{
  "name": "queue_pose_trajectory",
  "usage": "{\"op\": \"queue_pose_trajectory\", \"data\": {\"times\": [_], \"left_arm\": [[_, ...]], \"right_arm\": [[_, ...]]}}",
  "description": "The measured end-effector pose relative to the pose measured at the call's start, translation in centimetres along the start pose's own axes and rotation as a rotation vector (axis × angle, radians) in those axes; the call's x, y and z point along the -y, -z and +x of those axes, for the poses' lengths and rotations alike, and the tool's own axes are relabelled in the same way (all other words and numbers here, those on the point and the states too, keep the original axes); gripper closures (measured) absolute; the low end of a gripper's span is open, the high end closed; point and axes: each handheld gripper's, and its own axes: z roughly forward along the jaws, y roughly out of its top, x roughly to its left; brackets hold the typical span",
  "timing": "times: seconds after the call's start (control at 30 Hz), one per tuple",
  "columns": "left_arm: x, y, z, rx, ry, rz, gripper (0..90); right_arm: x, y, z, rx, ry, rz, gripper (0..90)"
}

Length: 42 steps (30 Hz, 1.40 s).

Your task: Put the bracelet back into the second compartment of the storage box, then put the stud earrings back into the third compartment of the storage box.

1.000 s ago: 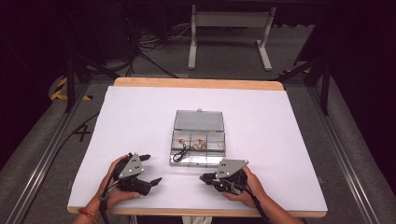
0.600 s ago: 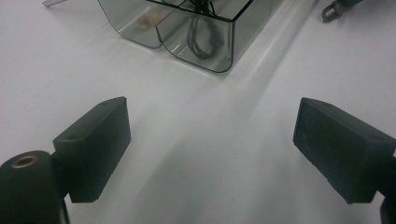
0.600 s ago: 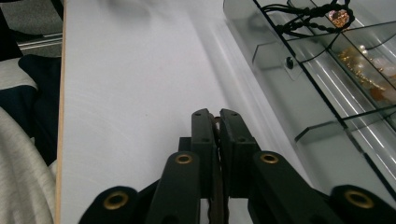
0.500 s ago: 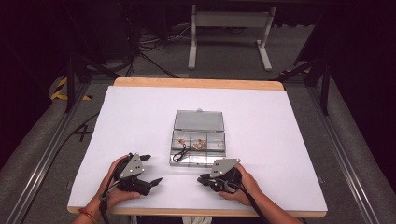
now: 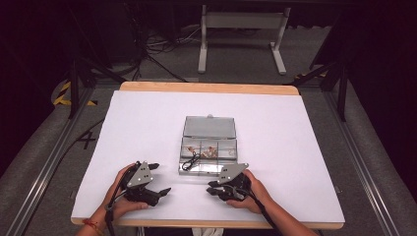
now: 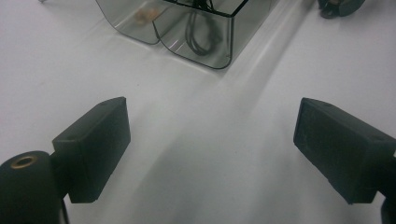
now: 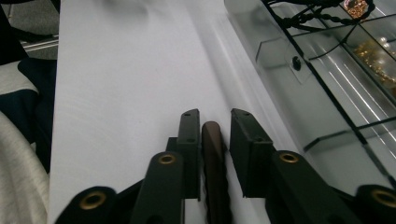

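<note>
1. The white table (image 5: 147, 123) spreads wide, and the clear compartment box (image 5: 209, 147) sits near its middle, lid flipped up at the back
2. Left gripper (image 5: 160, 179) rests on the table near the front edge, left of the box, jaws spread wide with bare tabletop between them
3. Right gripper (image 5: 211, 188) lies just in front of the box's near right corner, jaws nearly together after just opening a little, a thin dark brown piece (image 7: 214, 158) between them
4. Inside the box: a black cord (image 5: 191, 161) in the near-left compartment, gold trinkets (image 5: 210, 151) behind
</note>
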Motion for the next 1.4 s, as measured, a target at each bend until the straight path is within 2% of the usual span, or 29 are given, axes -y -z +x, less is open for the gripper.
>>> {"op": "queue_pose_trajectory", "data": {"times": [0.23, 0.4, 0.53, 0.87, 1.03, 1.2, 1.33, 1.4], "left_arm": [[0.1, 0.1, 0.0, -0.002, 0.001, -0.015, 11.8], [0.1, 0.3, 0.1, 0.001, 0.010, -0.035, 11.9], [0.2, 0.4, 0.3, 0.006, 0.034, -0.050, 11.9], [0.4, 0.8, 0.4, 0.003, 0.039, -0.084, 11.9], [0.3, 0.7, 0.3, -0.016, 0.030, -0.081, 11.7], [0.3, 0.7, 0.5, -0.011, 0.044, -0.087, 11.5], [0.3, 0.7, 0.4, -0.013, 0.035, -0.092, 11.5], [0.3, 0.6, 0.3, -0.015, 0.030, -0.077, 11.4]], "right_arm": [[-0.1, 0.0, 0.3, 0.016, 0.029, 0.002, 78.3], [-0.1, 0.3, 0.5, 0.021, 0.028, 0.000, 78.3], [-0.2, 0.8, 0.3, 0.028, 0.014, -0.024, 78.3], [-0.5, 2.8, -0.4, 0.064, -0.012, -0.084, 78.3], [-0.6, 3.6, -0.6, 0.086, -0.016, -0.103, 78.3], [-0.9, 4.4, -0.8, 0.098, -0.016, -0.131, 78.3], [-1.0, 4.6, -1.1, 0.112, -0.021, -0.139, 78.3], [-1.1, 4.9, -1.1, 0.120, -0.019, -0.150, 78.3]]}}
